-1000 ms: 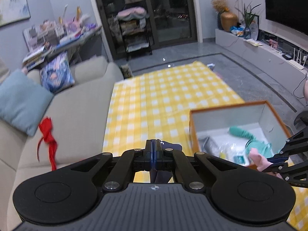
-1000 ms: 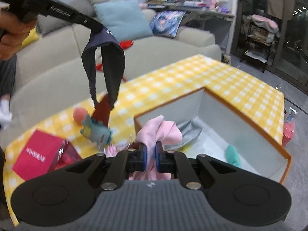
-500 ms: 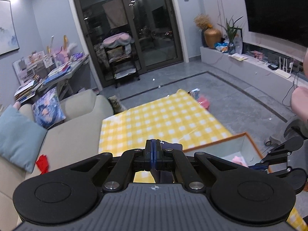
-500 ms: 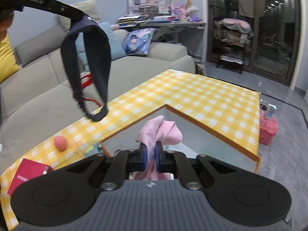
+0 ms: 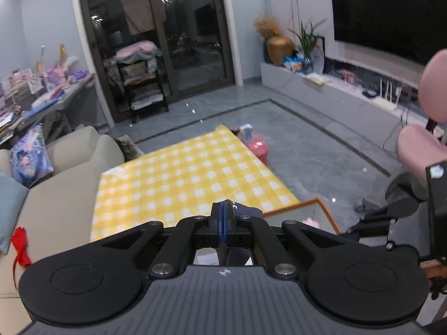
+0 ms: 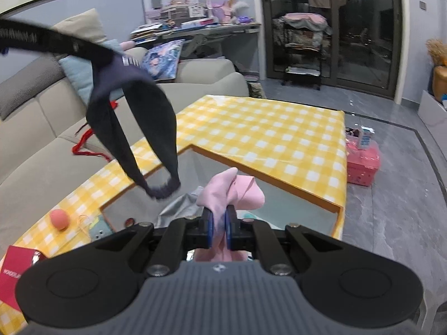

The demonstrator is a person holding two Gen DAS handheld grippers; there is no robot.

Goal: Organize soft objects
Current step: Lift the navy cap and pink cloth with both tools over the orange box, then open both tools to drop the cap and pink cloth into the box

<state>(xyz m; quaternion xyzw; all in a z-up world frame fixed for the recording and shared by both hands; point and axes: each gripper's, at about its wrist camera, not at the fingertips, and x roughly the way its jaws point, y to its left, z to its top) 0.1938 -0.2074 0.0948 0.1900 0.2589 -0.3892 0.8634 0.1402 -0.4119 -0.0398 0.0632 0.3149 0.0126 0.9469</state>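
Note:
My left gripper (image 5: 223, 209) is shut on a dark navy headband (image 5: 245, 212). In the right wrist view that headband (image 6: 134, 128) hangs as a loop from the left gripper (image 6: 111, 55), over the near-left edge of the orange-rimmed box (image 6: 279, 188). My right gripper (image 6: 219, 217) is shut on a pink cloth (image 6: 237, 189), held above the box's inside. Grey fabric (image 6: 181, 209) and a teal item lie in the box. In the left wrist view only the box's far corner (image 5: 315, 202) shows, with a bit of pink inside.
The box stands on a yellow checked tablecloth (image 6: 265, 139). A peach ball (image 6: 59, 219), a teal toy (image 6: 97, 230) and a red box (image 6: 16, 268) lie at the table's near left. A beige sofa (image 6: 42, 139) with cushions and a red ribbon (image 5: 21, 248) is left. A pink basket (image 6: 363, 164) sits on the floor.
Both grippers have travelled across the table toward its far end, keeping their cloths. The headband now swings over the box edge; the box has slid down and nearer in both views.

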